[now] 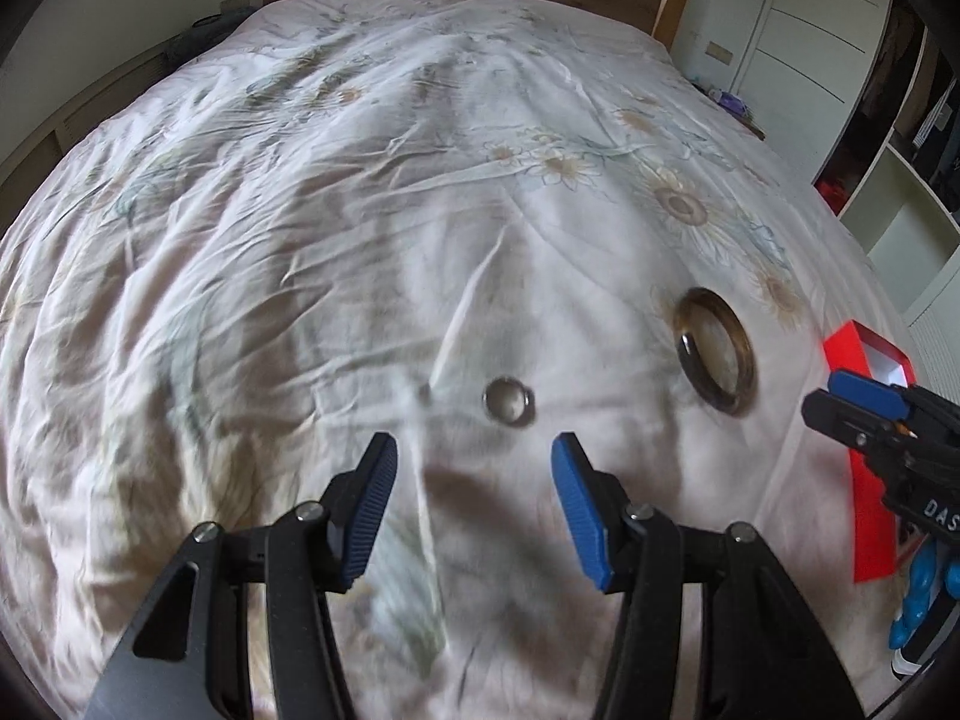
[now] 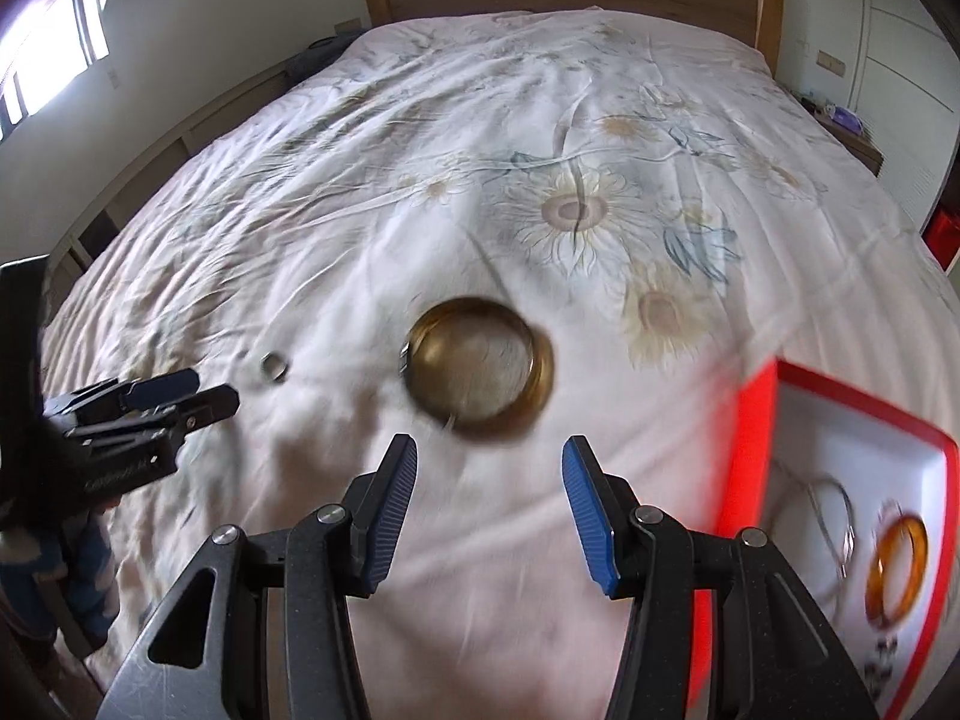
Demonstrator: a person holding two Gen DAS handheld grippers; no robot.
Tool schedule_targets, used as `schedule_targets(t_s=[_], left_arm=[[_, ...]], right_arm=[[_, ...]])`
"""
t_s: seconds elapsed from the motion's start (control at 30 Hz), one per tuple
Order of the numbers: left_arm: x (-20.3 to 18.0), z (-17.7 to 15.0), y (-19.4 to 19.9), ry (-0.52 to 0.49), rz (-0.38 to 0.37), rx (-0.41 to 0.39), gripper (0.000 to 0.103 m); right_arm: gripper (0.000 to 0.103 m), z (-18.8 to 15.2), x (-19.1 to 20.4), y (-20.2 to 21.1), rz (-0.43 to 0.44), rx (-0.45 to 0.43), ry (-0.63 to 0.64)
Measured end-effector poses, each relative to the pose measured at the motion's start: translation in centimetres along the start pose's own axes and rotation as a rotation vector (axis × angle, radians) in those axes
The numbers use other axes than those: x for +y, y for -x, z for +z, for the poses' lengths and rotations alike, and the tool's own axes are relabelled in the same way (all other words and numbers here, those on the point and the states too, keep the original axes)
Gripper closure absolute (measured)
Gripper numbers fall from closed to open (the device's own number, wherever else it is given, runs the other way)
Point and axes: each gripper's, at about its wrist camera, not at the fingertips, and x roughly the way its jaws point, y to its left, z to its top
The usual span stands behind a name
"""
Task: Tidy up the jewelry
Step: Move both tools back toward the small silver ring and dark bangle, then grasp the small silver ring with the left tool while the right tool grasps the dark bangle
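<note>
Left gripper (image 1: 474,450), jaws apart and empty, hovers just short of a small ring (image 1: 509,401) on the bedspread (image 1: 300,240); right gripper (image 2: 489,456), likewise empty, faces a gold bangle (image 2: 480,367) beside the red box (image 2: 753,438). The soft, wrinkled cloth could let either piece sink or slip from the pads.
</note>
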Motion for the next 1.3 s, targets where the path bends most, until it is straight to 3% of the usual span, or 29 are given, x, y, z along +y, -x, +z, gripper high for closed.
schedule_targets(t_s=[0.37, 0.8, 0.9, 0.97, 1.03, 1.3], left_arm=[[-0.9, 1.0, -4.2, -0.043, 0.056, -0.003, 0.052], [-1.4, 0.4, -4.9, -0.072, 0.104, -0.038, 0.055], [-1.4, 0.4, -5.0, -0.073, 0.099, -0.044, 0.056], [-1.3, 0.4, -5.0, -0.073, 0.096, -0.047, 0.056], [-1.3, 0.4, -5.0, -0.074, 0.094, -0.049, 0.057], [-1.4, 0.4, -4.8, -0.08, 0.107, -0.055, 0.068]], right_arm=[[0.053, 2.6, -2.1, -5.9, 0.005, 0.045, -0.083], [0.055, 2.2, -1.2, -8.5, -0.032, 0.066, -0.035], [0.068, 2.3, -1.1, -8.8, -0.059, 0.058, -0.021], [0.085, 2.3, -1.0, -8.9, -0.075, 0.054, -0.019], [0.091, 2.3, -0.9, -9.1, -0.082, 0.05, -0.011], [0.094, 2.2, 0.2, -8.3, -0.107, 0.037, 0.044]])
